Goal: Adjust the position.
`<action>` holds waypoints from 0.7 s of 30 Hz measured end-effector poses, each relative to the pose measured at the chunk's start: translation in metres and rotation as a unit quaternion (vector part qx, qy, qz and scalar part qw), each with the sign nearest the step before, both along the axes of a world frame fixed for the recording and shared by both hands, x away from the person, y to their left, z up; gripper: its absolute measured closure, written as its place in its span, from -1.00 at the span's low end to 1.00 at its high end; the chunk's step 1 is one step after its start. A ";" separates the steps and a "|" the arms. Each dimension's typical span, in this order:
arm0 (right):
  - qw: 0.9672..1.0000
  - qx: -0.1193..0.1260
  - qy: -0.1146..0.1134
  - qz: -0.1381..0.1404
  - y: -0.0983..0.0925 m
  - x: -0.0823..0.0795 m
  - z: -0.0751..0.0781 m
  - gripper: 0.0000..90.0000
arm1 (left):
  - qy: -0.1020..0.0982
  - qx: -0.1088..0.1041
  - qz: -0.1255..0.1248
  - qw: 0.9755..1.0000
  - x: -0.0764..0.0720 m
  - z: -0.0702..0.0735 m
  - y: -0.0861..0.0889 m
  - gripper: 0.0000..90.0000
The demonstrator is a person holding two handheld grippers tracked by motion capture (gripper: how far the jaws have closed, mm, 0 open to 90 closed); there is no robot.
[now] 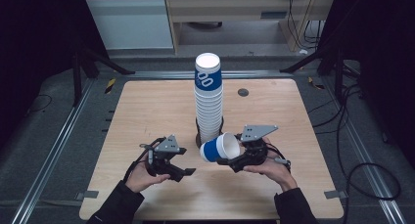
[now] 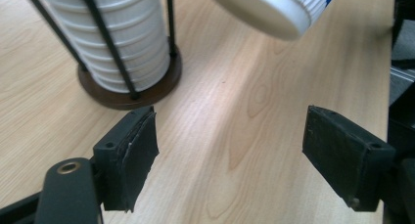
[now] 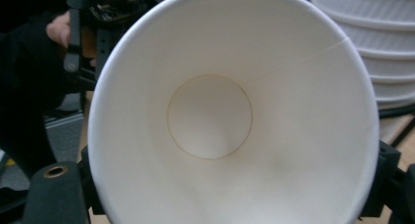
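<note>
A tall stack of white paper cups [image 1: 209, 99], the top one with blue print, stands in a black wire holder on a round dark base [image 2: 132, 94] at the table's middle. My right gripper [image 1: 231, 156] is shut on a single blue and white paper cup [image 1: 219, 148], which hangs tilted on its side just right of the stack's foot. In the right gripper view the cup's white inside [image 3: 210, 116] faces the camera. To the left of the holder, my left gripper [image 1: 183, 171] rests low over the wood. Its jaws stand wide open around bare table [image 2: 230, 150]. The held cup's bottom [image 2: 264, 9] hangs above them.
The wooden table [image 1: 147, 111] has a small round dark grommet [image 1: 243, 92] behind the stack on the right. Metal rails, black stand legs and cables [image 1: 352, 136] run along the dark floor around it. A white cabinet [image 1: 129, 23] stands beyond the far edge.
</note>
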State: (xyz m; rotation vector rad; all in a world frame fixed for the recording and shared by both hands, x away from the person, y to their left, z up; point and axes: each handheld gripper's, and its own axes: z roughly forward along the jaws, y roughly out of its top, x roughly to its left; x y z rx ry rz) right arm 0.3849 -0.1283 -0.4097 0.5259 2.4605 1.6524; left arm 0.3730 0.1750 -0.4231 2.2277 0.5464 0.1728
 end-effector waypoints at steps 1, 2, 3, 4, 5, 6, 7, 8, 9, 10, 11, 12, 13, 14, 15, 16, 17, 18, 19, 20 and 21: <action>1.000 -0.002 0.001 -0.005 -0.002 0.000 0.000 -0.61 | -0.001 0.003 0.007 1.000 0.001 0.000 0.002 -0.55; 1.000 -0.004 0.001 -0.010 -0.005 0.001 0.001 -0.61 | -0.002 0.005 0.014 1.000 0.003 0.000 0.003 -0.55; 1.000 -0.006 0.002 -0.016 -0.007 0.001 0.002 -0.61 | 0.000 0.002 0.019 1.000 0.004 0.000 0.005 -0.55; 1.000 -0.009 0.002 -0.023 -0.009 0.001 0.002 -0.61 | 0.000 0.000 0.024 1.000 0.005 0.000 0.007 -0.55; 0.999 -0.011 0.001 -0.030 -0.012 0.002 0.002 -0.61 | 0.001 -0.002 0.031 1.000 0.006 0.000 0.009 -0.55; 0.999 -0.013 0.003 -0.035 -0.014 0.002 0.003 -0.61 | 0.002 -0.006 0.036 0.999 0.007 0.001 0.011 -0.55; 0.999 -0.016 0.002 -0.044 -0.017 0.003 0.003 -0.61 | 0.001 -0.007 0.040 0.999 0.008 0.001 0.013 -0.55; 0.998 -0.019 0.001 -0.052 -0.019 0.004 0.003 -0.61 | 0.000 -0.008 0.046 0.999 0.009 0.001 0.014 -0.55; 0.998 -0.019 0.000 -0.062 -0.021 0.004 0.003 -0.61 | 0.001 -0.012 0.050 0.999 0.009 0.002 0.016 -0.55; 0.997 -0.020 0.001 -0.071 -0.023 0.005 0.004 -0.61 | 0.000 -0.013 0.054 0.998 0.010 0.002 0.018 -0.55; 0.996 -0.022 0.002 -0.083 -0.025 0.006 0.004 -0.61 | -0.002 -0.013 0.057 0.998 0.010 0.003 0.019 -0.55; 0.996 -0.023 0.000 -0.088 -0.026 0.006 0.004 -0.60 | -0.001 -0.014 0.061 0.998 0.011 0.003 0.020 -0.55; 0.995 -0.024 0.000 -0.098 -0.028 0.007 0.004 -0.61 | -0.001 -0.014 0.063 0.998 0.011 0.003 0.020 -0.55; 0.994 -0.027 0.002 -0.104 -0.029 0.008 0.004 -0.61 | -0.002 -0.016 0.065 0.998 0.011 0.004 0.021 -0.55; 0.993 -0.030 0.000 -0.113 -0.031 0.008 0.004 -0.61 | -0.002 -0.016 0.066 0.998 0.011 0.004 0.022 -0.55; 0.992 -0.033 0.001 -0.121 -0.032 0.009 0.004 -0.60 | -0.002 -0.016 0.067 0.998 0.012 0.004 0.022 -0.55; 0.991 -0.037 0.002 -0.129 -0.033 0.010 0.003 -0.60 | -0.001 -0.016 0.068 0.998 0.012 0.003 0.022 -0.55; 0.989 -0.042 0.000 -0.139 -0.034 0.011 0.003 -0.60 | 0.001 -0.015 0.070 0.997 0.012 0.003 0.022 -0.55; 0.987 -0.047 0.005 -0.151 -0.036 0.012 0.003 -0.60 | 0.001 -0.015 0.071 0.997 0.013 0.003 0.023 -0.55; 0.986 -0.051 0.005 -0.160 -0.038 0.013 0.003 -0.60 | 0.002 -0.015 0.073 0.997 0.013 0.003 0.023 -0.55; 0.984 -0.054 0.004 -0.169 -0.040 0.014 0.003 -0.60 | 0.000 -0.014 0.075 0.997 0.013 0.003 0.023 -0.55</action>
